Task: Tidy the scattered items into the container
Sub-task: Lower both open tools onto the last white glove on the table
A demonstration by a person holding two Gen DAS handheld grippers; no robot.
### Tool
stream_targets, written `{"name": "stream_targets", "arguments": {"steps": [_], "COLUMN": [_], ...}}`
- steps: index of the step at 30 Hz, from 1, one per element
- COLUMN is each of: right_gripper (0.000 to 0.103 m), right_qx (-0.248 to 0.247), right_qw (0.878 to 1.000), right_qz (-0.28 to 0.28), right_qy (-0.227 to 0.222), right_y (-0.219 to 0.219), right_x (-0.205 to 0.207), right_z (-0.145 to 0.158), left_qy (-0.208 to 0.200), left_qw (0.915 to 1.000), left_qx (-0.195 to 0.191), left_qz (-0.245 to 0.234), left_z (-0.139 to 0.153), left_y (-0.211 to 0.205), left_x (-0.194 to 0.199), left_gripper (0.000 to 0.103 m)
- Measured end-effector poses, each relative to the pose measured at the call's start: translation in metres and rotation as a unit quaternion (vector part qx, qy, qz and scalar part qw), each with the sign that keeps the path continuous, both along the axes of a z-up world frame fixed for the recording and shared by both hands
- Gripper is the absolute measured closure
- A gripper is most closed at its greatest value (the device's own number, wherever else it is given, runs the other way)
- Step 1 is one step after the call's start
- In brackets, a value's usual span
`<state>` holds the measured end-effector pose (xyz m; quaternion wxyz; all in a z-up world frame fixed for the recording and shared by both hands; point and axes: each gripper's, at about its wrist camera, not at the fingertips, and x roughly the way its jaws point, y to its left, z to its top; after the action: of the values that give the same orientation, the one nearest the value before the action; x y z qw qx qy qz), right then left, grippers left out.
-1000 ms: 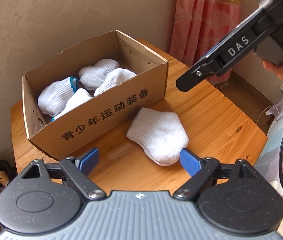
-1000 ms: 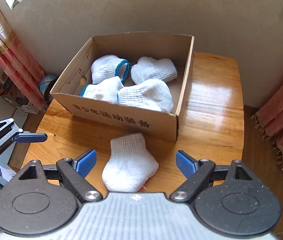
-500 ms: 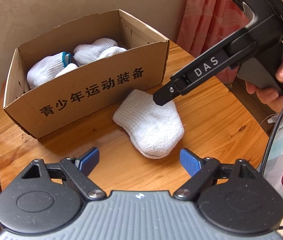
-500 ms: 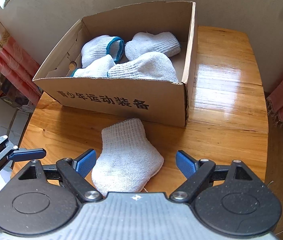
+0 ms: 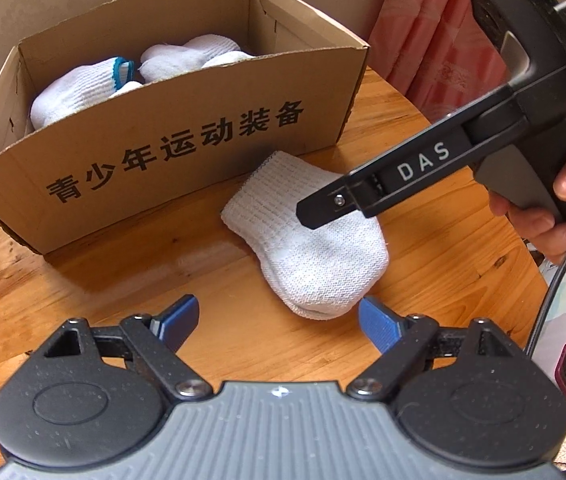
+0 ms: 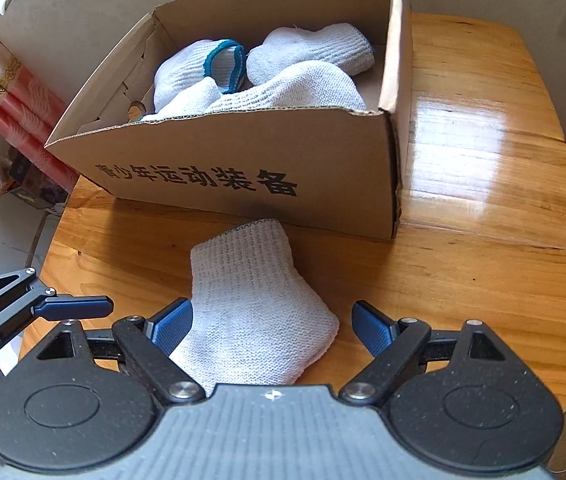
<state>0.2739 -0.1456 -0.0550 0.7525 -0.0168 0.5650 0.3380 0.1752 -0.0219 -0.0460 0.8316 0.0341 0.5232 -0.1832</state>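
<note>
One white sock lies flat on the wooden table just in front of the cardboard box. Several white socks, some with blue cuffs, sit inside the box. My right gripper is open and low over the loose sock, its blue pads either side of the toe end. In the left wrist view its black finger reaches over the sock. My left gripper is open, close to the sock's near end, holding nothing.
The round wooden table has bare room to the right of the box. Pink curtains hang behind and a hand holds the right gripper's handle. Its edge drops off at the left, where the left gripper shows.
Both grippers have come down and forward toward the loose sock. The right gripper now straddles it; the box looms larger in both views. The sock has not moved.
</note>
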Motion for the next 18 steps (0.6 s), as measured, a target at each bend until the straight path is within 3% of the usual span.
{"name": "stream_targets", "arguments": {"steps": [9,18], "right_gripper": [0.013,0.017], "right_qx": [0.041,0.033], "right_qw": [0.998,0.999], "right_qz": [0.037,0.008], "right_qy": [0.023,0.010], "right_y": [0.013,-0.006], "right_x": [-0.003,-0.007], "right_z": [-0.005,0.003], "left_qy": [0.014,0.007], "left_qw": [0.9999,0.9998], "left_qx": [-0.008,-0.017], "left_qz": [-0.001,0.001], "left_z": [-0.008,-0.008], "left_y": [0.001,0.009], "left_x": [0.002,0.004], "left_gripper": [0.016,0.018]}}
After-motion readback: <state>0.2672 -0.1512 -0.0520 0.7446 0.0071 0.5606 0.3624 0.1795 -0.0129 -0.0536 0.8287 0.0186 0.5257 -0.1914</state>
